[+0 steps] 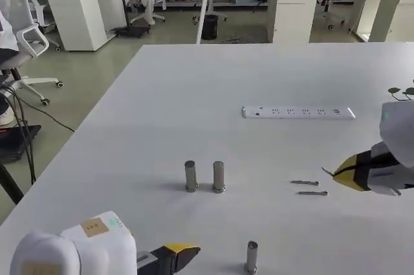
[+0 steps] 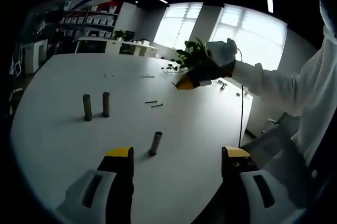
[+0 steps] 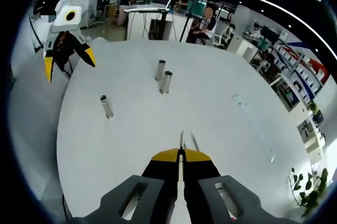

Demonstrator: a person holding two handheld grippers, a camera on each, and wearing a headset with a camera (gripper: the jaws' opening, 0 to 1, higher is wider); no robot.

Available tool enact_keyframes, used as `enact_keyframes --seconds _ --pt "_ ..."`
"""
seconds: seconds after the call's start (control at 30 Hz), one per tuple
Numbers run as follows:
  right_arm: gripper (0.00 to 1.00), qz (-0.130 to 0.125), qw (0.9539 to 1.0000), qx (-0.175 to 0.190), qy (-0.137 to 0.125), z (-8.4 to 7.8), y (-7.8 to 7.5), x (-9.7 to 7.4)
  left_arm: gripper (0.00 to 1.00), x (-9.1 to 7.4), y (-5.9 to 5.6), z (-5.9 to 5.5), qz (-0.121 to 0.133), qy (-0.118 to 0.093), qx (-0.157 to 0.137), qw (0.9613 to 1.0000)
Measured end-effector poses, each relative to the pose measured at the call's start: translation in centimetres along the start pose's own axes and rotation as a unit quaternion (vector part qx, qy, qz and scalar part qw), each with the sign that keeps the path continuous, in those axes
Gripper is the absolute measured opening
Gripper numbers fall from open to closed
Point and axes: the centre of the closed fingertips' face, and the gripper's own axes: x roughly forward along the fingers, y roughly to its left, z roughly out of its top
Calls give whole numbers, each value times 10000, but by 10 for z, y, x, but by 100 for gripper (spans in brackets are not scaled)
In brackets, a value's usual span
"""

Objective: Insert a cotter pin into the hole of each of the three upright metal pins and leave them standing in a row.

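Observation:
Two upright metal pins stand side by side mid-table, and a third pin stands alone nearer the front edge. Two cotter pins lie flat to their right. My right gripper is shut on a third cotter pin, which pokes out past its tips; it hovers above the table just right of the loose cotter pins. My left gripper is open with nothing between its jaws, low at the front left, facing the lone pin.
A white power strip lies across the table behind the work. A potted plant sits at the right edge. Desks, chairs and a seated person are beyond the table's far edge.

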Motion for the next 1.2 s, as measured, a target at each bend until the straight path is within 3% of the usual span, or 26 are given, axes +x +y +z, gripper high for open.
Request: enact_keyframes --seconds 0.3,0.43,0.63,0.8,0.87,1.03,1.2 --pt "0 -277 9980 -123 -558 22 23 -27 55 9 -10 13 -221 12 -13 9998" --pt "0 -492 9955 -18 -812 27 35 -35 48 16 -9 18 -222 42 -192 9996" --pt "0 -632 9927 -137 -1019 31 60 -44 38 27 -12 24 -377 41 -443 9983" --pt "0 -694 9909 -345 -1102 36 78 -47 34 38 -22 34 -610 80 -395 9973" --pt "0 -689 9902 -461 -1123 37 84 -46 29 42 -27 37 -735 171 -607 9953" --pt "0 -634 9894 -468 -1217 42 100 -42 24 53 -37 48 -1024 160 -902 9905" --pt "0 -613 9888 -664 -1192 45 106 -38 19 61 -51 54 -1278 210 -1005 9865"
